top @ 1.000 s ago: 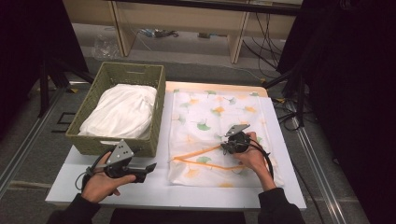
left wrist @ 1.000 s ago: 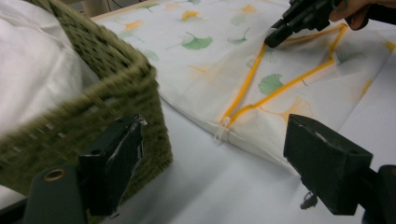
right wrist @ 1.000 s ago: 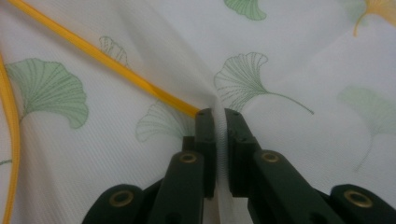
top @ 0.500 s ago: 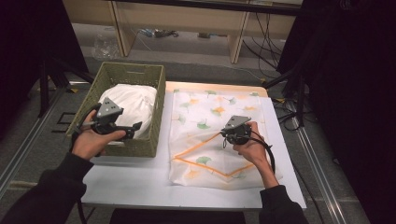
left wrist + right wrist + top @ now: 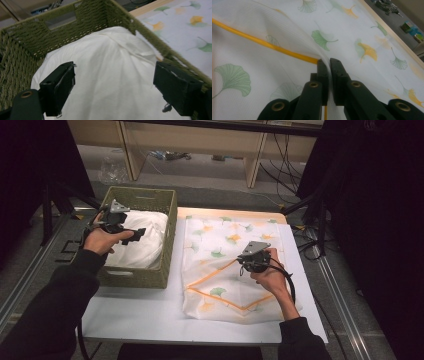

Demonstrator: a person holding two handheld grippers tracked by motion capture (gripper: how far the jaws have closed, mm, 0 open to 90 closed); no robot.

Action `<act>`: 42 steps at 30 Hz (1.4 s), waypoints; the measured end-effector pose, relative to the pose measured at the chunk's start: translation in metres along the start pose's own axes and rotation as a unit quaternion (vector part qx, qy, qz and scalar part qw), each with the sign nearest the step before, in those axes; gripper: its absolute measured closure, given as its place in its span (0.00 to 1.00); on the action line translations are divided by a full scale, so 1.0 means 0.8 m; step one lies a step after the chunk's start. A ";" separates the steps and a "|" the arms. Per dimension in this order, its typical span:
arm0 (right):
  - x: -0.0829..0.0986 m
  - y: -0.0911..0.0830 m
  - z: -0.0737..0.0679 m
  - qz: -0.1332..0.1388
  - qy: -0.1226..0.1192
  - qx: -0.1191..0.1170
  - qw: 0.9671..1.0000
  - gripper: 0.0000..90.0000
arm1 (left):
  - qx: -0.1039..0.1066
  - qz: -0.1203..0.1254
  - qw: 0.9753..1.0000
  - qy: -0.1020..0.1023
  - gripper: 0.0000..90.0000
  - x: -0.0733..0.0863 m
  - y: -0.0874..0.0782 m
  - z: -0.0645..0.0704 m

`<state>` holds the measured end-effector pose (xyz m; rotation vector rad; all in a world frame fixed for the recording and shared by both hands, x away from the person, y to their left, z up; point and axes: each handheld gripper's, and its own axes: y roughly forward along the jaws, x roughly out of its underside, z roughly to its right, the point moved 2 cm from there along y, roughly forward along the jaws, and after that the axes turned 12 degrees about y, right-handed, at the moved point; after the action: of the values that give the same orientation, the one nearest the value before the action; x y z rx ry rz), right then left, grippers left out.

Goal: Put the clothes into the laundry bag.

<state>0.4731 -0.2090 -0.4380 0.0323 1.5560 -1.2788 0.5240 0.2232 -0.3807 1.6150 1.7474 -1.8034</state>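
A green woven basket (image 5: 170, 235) stands on the table's left side with a white cushion (image 5: 150, 245) inside. My left gripper (image 5: 135, 236) hovers over that cushion (image 5: 107, 55), and its jaws (image 5: 113, 72) are open wide with nothing between them. A thin white cover printed with green and orange leaves (image 5: 225, 235) lies spread on the right half of the table. My right gripper (image 5: 243, 265) is near its middle. It is shut (image 5: 327, 63) on the cover's orange-trimmed edge (image 5: 274, 47) and lifts that edge a little off the layer below.
The basket wall (image 5: 95, 15) rises close around the left jaws. Bare white table (image 5: 140, 315) lies in front of the basket. Metal rails (image 5: 345, 320) run along both sides, and shelves and floor cables (image 5: 300, 220) lie beyond the far edge.
My left gripper has travelled from the table's front left corner up and over the basket, above the cushion. The right gripper has shifted slightly farther away, still pinching the cover.
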 end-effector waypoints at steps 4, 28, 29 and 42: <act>0.000 0.001 -0.001 0.000 0.002 -0.001 1.000 0.96 | 0.018 -0.002 0.999 -0.030 0.20 0.008 0.029 -0.018; 0.000 0.004 -0.007 -0.009 -0.014 -0.012 1.000 0.95 | 0.043 -0.190 0.978 -0.075 0.00 0.055 0.114 0.002; 0.000 0.004 -0.007 -0.009 -0.014 -0.012 1.000 0.95 | 0.043 -0.195 0.977 -0.077 0.00 0.054 0.115 0.002; 0.001 0.003 -0.007 -0.012 -0.027 -0.017 0.999 0.94 | -0.001 -0.208 0.969 -0.131 0.00 0.071 0.119 -0.021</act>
<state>0.4702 -0.2041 -0.4415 -0.0422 1.5349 -1.2614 0.5791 0.2375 -0.4775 0.9949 2.0636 -2.0701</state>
